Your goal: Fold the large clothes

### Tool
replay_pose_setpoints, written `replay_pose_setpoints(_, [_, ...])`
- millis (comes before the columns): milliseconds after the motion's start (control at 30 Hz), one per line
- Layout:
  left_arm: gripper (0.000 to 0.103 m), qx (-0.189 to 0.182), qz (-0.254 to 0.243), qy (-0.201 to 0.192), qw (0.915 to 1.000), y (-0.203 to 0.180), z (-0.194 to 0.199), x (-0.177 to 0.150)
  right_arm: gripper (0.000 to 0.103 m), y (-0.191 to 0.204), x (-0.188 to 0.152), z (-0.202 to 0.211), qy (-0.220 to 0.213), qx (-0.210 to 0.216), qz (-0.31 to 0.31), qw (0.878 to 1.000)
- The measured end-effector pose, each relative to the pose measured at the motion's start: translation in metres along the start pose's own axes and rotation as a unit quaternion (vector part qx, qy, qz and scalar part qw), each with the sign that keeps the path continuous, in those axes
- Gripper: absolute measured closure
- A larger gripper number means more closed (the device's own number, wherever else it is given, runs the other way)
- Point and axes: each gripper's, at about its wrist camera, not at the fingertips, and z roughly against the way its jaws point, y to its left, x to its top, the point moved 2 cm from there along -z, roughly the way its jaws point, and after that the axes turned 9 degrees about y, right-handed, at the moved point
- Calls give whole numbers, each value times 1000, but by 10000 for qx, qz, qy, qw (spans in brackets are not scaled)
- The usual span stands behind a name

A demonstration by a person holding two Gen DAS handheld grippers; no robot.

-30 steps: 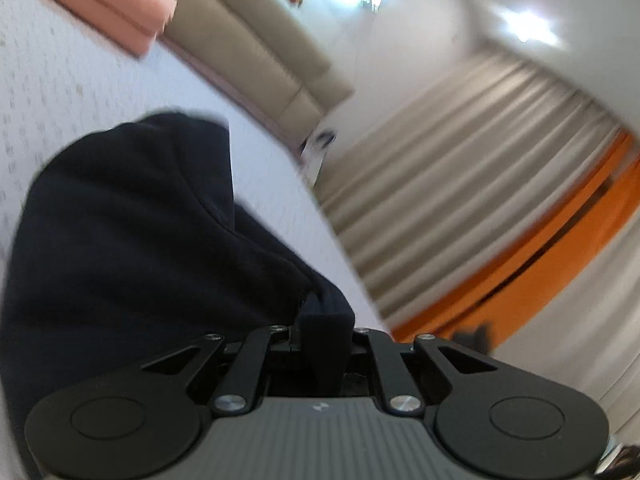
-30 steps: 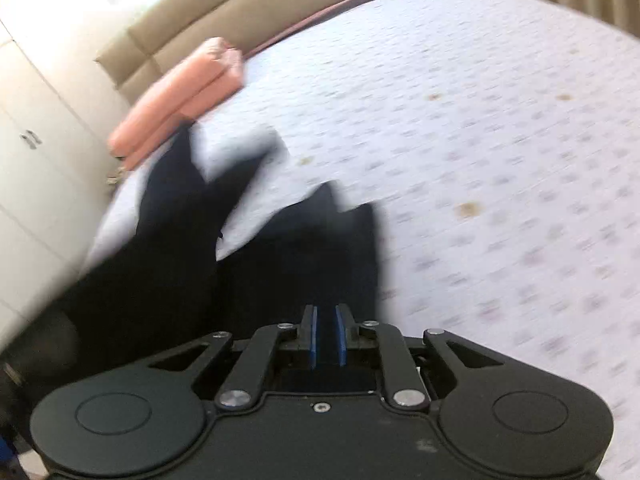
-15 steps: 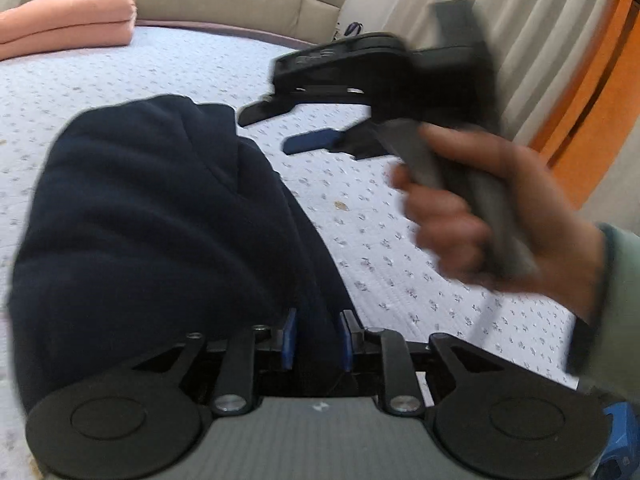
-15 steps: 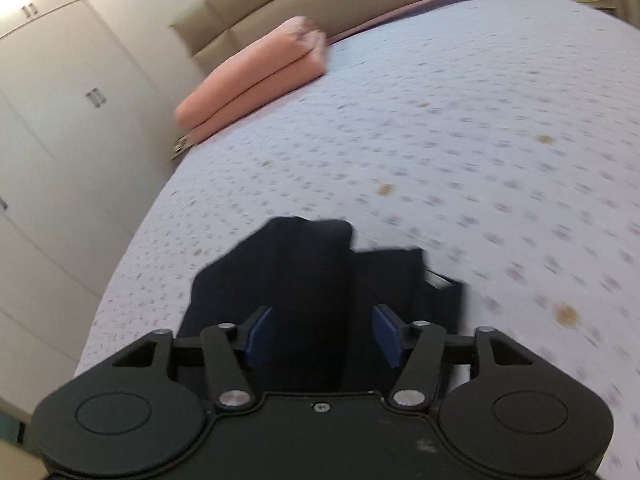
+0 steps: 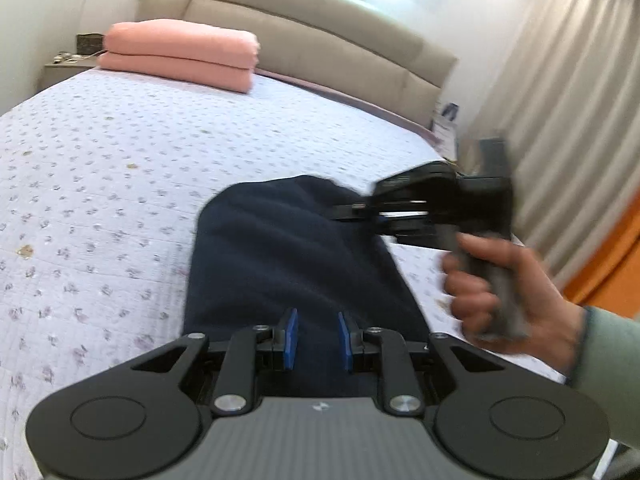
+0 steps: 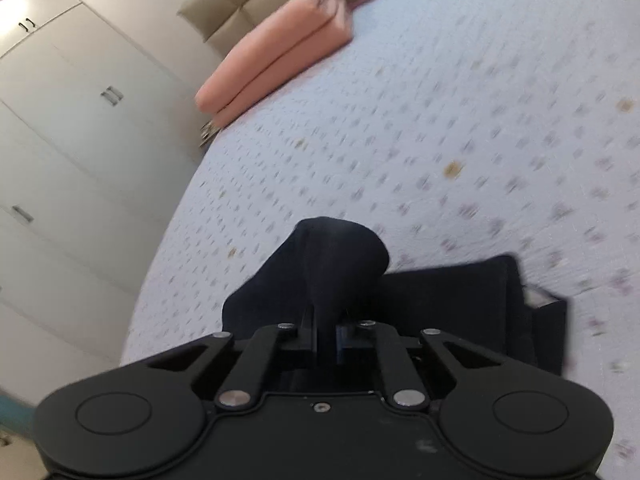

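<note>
A dark navy garment lies folded on the patterned bedspread. My left gripper is open, its blue pads apart over the garment's near edge with cloth between them. My right gripper is shut on a raised fold of the navy garment, with the folded rest of the cloth to its right. In the left wrist view the right gripper reaches in from the right, held by a hand, at the garment's far right edge.
Folded pink blankets lie at the head of the bed by the beige headboard. White wardrobe doors stand beside the bed. Curtains hang on the right. A nightstand with small items is at the far left.
My left gripper opened and let go of the garment, which now lies lower on the bed. My right gripper went from open to shut on a fold of the cloth.
</note>
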Motion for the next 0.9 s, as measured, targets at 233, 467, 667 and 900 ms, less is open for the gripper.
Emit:
replay_pose_setpoints(233, [81,-1343,345,679,9880,-8,-33,1,95,9,4,84,-797,-933,458,9914])
replay_pose_setpoints(467, [96,-984,-254,1192,9877,-35,-80,-21,70,-64,-16,-2,379,-1632,-19,9859])
replay_pose_setpoints(667, [98,-1146,-451,1266,9843,-23,-74,-15,43,-62,-35,61,-151,-1448,-345,9887])
replay_pose_setpoints(900, [100,-1148,-468,1055,9867,-17,-65,-12,74,18,-113,57,592,-1705,1145,9769])
